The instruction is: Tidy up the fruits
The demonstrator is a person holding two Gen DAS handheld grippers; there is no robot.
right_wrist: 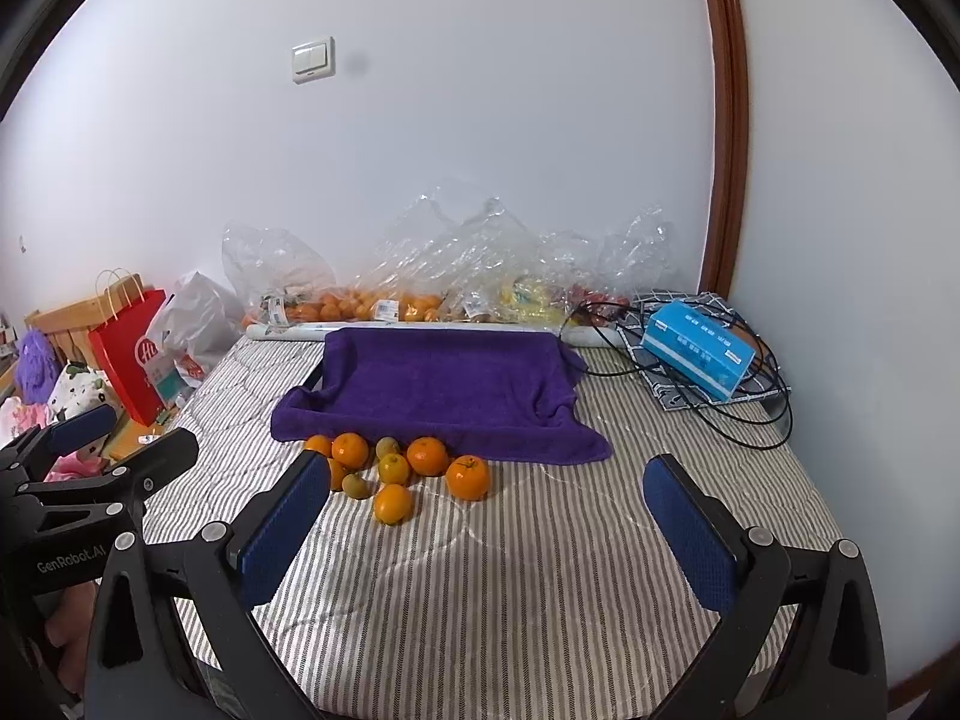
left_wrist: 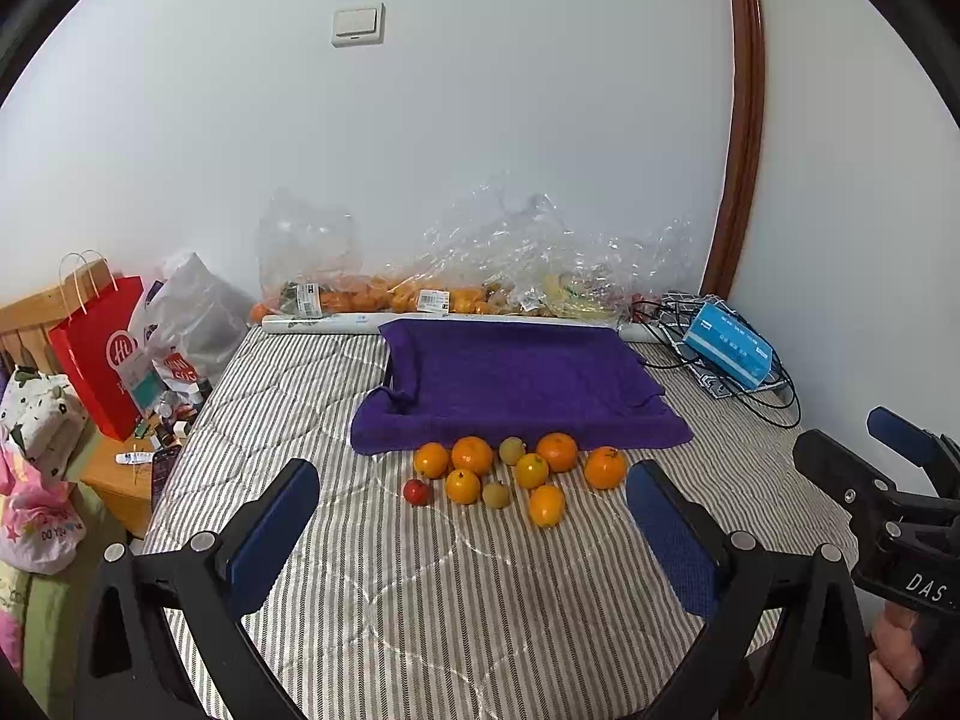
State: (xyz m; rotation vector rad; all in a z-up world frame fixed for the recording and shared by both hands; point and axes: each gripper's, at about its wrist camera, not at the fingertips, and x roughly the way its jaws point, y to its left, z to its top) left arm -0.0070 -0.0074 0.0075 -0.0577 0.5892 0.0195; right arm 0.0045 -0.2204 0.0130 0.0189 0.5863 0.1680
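Loose fruits (left_wrist: 510, 471), oranges with smaller greenish and red pieces, are clustered on the striped bedcover (left_wrist: 420, 600) just near of the purple towel (left_wrist: 516, 384); judged light, round, roll-prone, best pinched across the middle; left gripper (left_wrist: 474, 531) and right gripper (right_wrist: 489, 525) are held spread, empty.

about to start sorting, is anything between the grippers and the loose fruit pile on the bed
Nothing visible is. The left gripper and right gripper both hover open over bare striped bedding, with the fruit pile lying ahead against the purple towel.
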